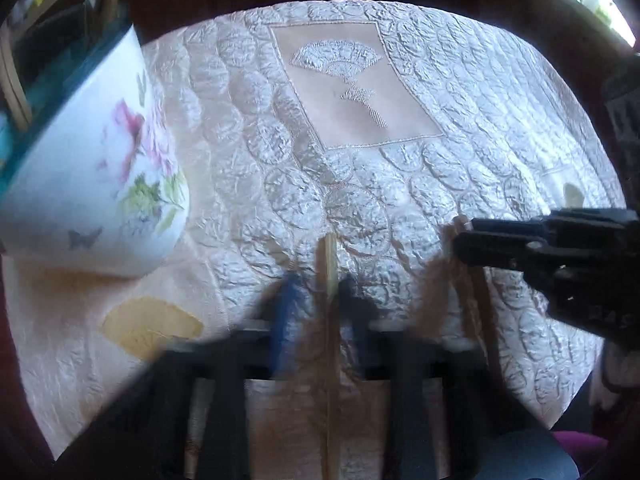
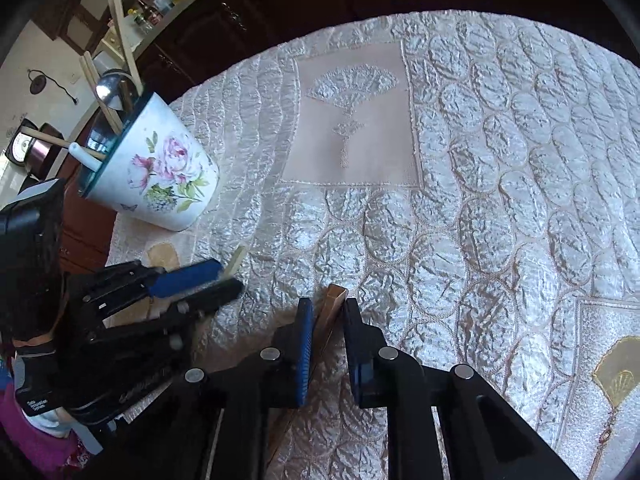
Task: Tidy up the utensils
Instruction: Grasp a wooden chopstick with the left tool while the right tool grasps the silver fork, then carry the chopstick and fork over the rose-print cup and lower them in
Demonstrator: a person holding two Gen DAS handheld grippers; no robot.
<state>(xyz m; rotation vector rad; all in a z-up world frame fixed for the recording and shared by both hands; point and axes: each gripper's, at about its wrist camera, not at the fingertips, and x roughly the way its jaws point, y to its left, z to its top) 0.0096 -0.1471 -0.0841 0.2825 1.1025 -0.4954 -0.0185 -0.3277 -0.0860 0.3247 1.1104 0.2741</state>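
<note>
A white floral cup [image 2: 160, 168] with a teal rim stands at the table's left edge and holds chopsticks, a metal spoon [image 2: 110, 88] and a white-handled utensil. It also shows in the left wrist view [image 1: 96, 184]. My left gripper [image 1: 324, 280] is shut on a pale wooden chopstick [image 1: 331, 264], seen blurred; it also shows in the right wrist view [image 2: 228, 276]. My right gripper [image 2: 326, 304] is shut on a brown wooden chopstick [image 2: 332, 300]. It shows at the right of the left wrist view [image 1: 464, 240].
A quilted cream tablecloth [image 2: 480, 200] with embroidered fan panels covers the round table. Dark wooden cabinets stand behind. The cup sits close to the table's left edge.
</note>
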